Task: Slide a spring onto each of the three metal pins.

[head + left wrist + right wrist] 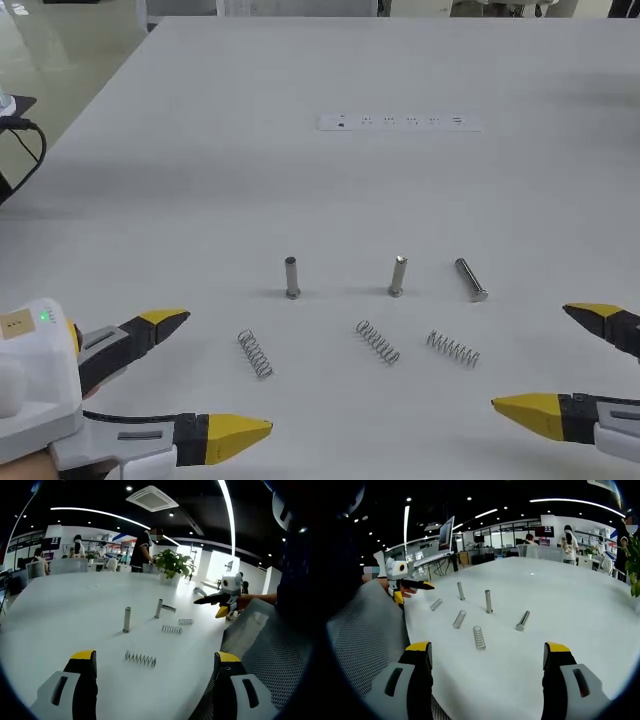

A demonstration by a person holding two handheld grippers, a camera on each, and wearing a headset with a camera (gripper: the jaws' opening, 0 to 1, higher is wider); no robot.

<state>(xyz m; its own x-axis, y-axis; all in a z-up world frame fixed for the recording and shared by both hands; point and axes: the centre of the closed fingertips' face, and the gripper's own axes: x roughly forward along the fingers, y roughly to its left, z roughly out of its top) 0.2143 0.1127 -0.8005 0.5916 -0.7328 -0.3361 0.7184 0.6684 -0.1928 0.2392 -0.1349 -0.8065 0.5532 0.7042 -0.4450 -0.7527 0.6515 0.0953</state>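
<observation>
Both tools were spread wide and empty, the left tool (227,372) at 7 o'clock in the head view and the right tool (531,357) at 4 o'clock. Just beyond them, three springs lay loose on the worktop (200,180): the left spring (255,353), middle spring (377,342) and right spring (453,348). Past those were three bare pins: the left pin (291,277) and middle pin (397,275) stood upright, and the right pin (470,279) lay over. No spring was fitted, so all three were left to do.

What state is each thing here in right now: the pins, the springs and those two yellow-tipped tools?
Left pin: upright, no spring on it.
Middle pin: upright, no spring on it.
Right pin: lying on its side, no spring on it.
Left spring: lying loose, off any pin.
Middle spring: lying loose.
Right spring: lying loose.
Left gripper: open, empty.
Right gripper: open, empty.
</observation>
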